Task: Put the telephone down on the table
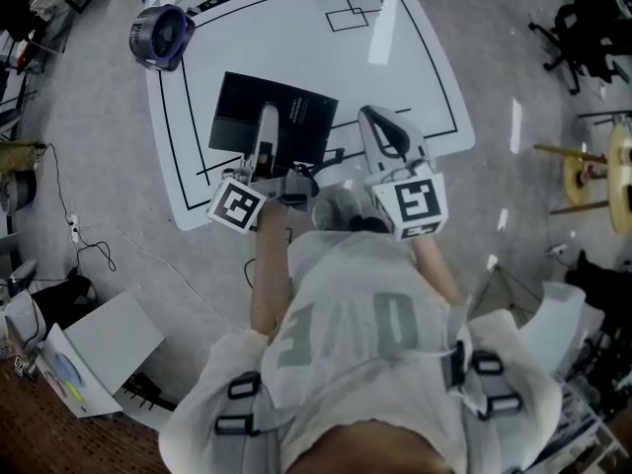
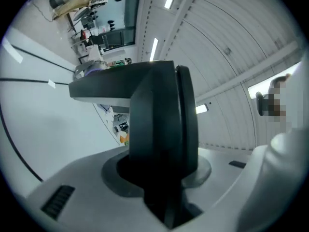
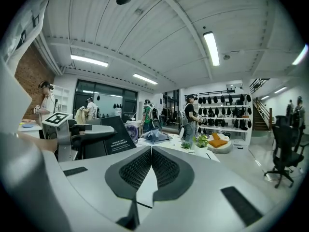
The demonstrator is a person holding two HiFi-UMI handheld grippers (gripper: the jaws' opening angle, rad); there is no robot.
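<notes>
The left gripper [image 2: 161, 173] clamps the black telephone [image 2: 161, 115] over the near side of the white table [image 1: 395, 77]. To its right, the right gripper [image 3: 150, 154] has its jaws pressed together, empty.

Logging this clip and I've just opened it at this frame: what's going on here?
A person holds a gripper in each hand over a white table with black outlines. The left gripper is clamped on a flat black telephone with white print. The telephone looks tilted up rather than lying flat, so it seems not yet set down. The right gripper hangs beside it, its jaws together with nothing between them.
</notes>
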